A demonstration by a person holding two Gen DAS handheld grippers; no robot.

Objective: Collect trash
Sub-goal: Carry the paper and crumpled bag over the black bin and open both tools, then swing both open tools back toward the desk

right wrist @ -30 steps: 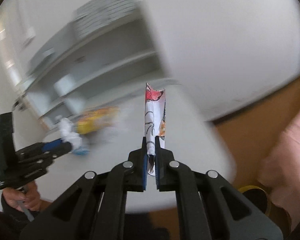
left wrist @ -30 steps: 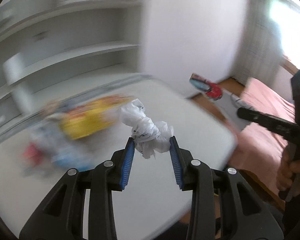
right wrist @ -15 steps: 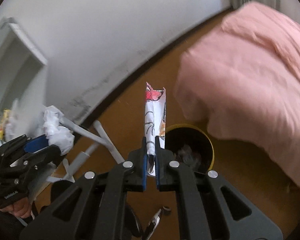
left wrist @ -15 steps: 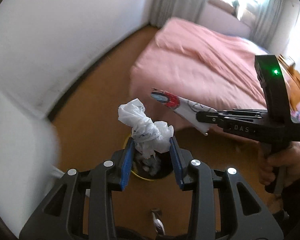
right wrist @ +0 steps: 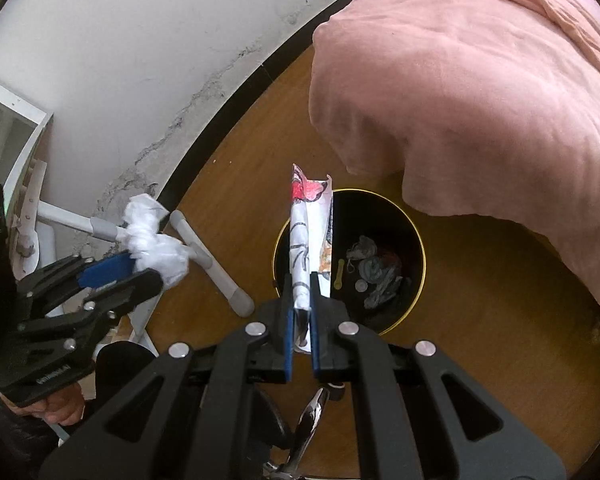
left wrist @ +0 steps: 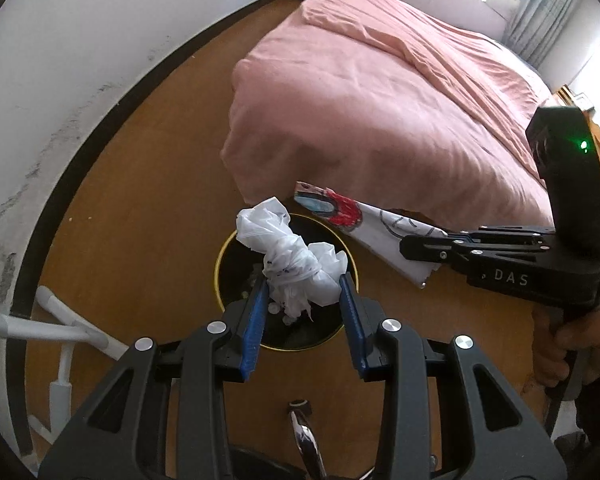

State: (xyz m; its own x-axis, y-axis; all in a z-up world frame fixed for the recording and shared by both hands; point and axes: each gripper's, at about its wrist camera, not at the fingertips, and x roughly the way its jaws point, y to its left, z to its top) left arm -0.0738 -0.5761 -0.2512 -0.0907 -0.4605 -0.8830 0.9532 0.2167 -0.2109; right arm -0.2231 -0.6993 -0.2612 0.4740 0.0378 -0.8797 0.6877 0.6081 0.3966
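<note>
My left gripper (left wrist: 303, 284) is shut on a crumpled white plastic bag (left wrist: 296, 258) and holds it above the black bin with a yellow rim (left wrist: 236, 256). My right gripper (right wrist: 302, 300) is shut on a flat printed wrapper (right wrist: 302, 236), white with red and black marks, above the bin's (right wrist: 404, 224) left rim. The bin stands on the wooden floor and holds some crumpled trash (right wrist: 376, 272). In the left wrist view the right gripper (left wrist: 410, 244) holds the wrapper (left wrist: 352, 216) to the right of the bag. In the right wrist view the left gripper (right wrist: 140, 268) with the bag (right wrist: 156, 244) is at the left.
A bed with a pink cover (left wrist: 380, 92) stands close behind the bin. A white wall with a dark skirting board (left wrist: 80, 152) runs at the left. White table legs (right wrist: 208, 260) and a chair base (left wrist: 304, 436) stand on the floor near the bin.
Both grippers have swung away from the white table and down toward the floor. They now hang over the bin, closer to it than half a second ago. Both still hold their trash.
</note>
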